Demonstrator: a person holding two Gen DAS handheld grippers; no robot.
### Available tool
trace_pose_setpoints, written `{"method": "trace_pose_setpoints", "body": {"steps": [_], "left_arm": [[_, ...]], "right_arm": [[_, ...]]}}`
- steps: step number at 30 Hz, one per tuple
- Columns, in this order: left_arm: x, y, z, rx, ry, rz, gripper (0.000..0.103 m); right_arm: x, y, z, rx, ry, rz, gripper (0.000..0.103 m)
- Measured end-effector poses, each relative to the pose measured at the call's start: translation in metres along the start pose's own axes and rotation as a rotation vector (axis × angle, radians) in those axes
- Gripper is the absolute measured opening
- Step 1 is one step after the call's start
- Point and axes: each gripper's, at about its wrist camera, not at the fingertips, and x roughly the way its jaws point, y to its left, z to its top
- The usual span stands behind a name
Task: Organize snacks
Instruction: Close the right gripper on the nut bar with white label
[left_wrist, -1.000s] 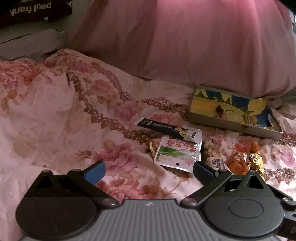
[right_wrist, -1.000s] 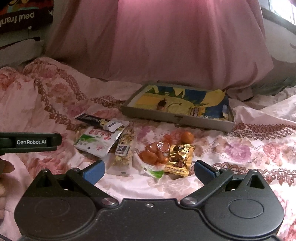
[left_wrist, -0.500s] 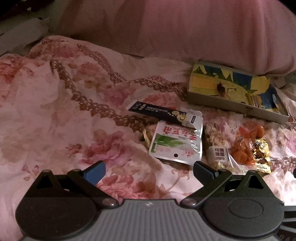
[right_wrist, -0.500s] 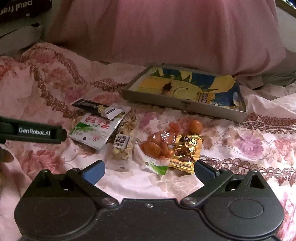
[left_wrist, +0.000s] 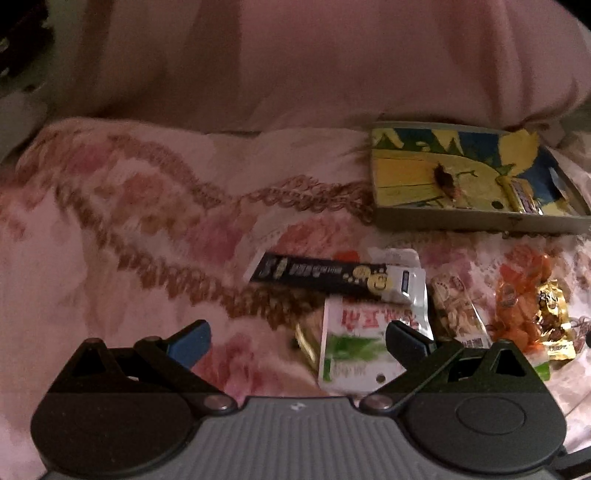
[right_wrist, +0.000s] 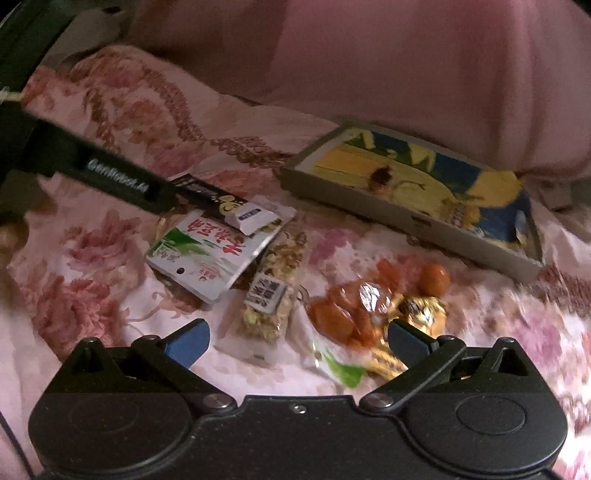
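Presently we held both grippers, left (left_wrist: 297, 341) and right (right_wrist: 297, 339), spread and empty; the nut bar (right_wrist: 272, 291) lay lower centre, long axis pointing away, between the right's fingers.

Lying on the floral bedspread (right_wrist: 92, 258): one tray (right_wrist: 369, 195), one black stick packet (right_wrist: 207, 192), one white-and-green pouch (right_wrist: 207, 254), one clear nut bar (right_wrist: 277, 288), one orange candy bag (right_wrist: 343, 314), one gold-wrapped packet (right_wrist: 424, 310).
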Motion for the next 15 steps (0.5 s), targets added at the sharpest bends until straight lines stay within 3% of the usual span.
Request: {"method": "trace_pose_setpoints", "body": {"steps": [6, 9, 15], "left_arm": [[0.027, -0.006, 0.021, 0.028, 0.069, 0.004, 0.103], [0.039, -0.011, 0.022, -0.009, 0.082, -0.046, 0.103], [0.064, -0.012, 0.012, 0.042, 0.121, -0.111, 0.103]], "right_arm": [[0.023, 0.015, 0.006, -0.097, -0.034, -0.027, 0.102], [0.031, 0.02, 0.006, -0.106, -0.042, -0.035, 0.101], [0.042, 0.019, 0.002, -0.09, -0.05, -0.023, 0.094]]}}
